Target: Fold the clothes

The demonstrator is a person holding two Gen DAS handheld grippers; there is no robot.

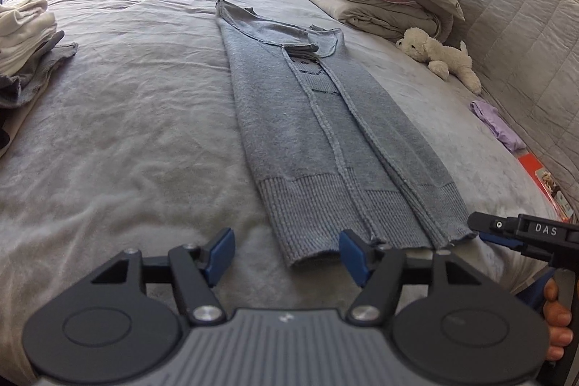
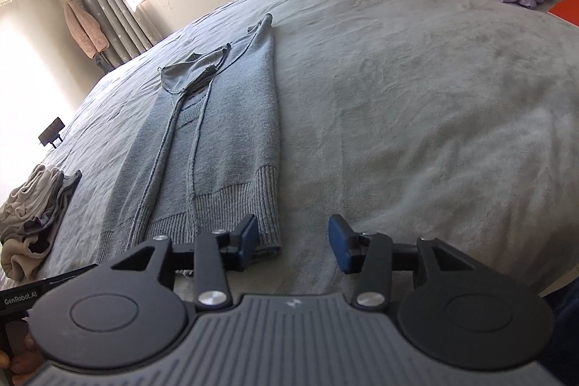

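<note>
On the far left of the grey bedspread (image 1: pixel 119 118) sits a loose pile of clothes (image 1: pixel 25 49), well clear of the work. Left of centre, the left gripper (image 1: pixel 286 257) hovers at the near hem with its jaws wide and nothing between them; its right pad is at the hem's edge, the left one over bare bedding. If it closes from there it is likely to catch only the outer corner, or pinch the bedspread along with the knit.

The blue-grey knitted sweater (image 1: pixel 318 132) lies flat down the middle of the bed, both sides already folded in to a long narrow strip, ribbed hem nearest. The folded-in flaps lie loose, so a lopsided lift could let them slide open.

Just right of the hem, the right gripper (image 2: pixel 293 243) stands with jaws apart and empty, mostly over bedding beside the hem corner (image 2: pixel 269 241). Uneven grips would skew the fold.

Further right, the plush dog (image 1: pixel 439 55) and lilac cloth (image 1: pixel 497 125) lie well apart.
</note>
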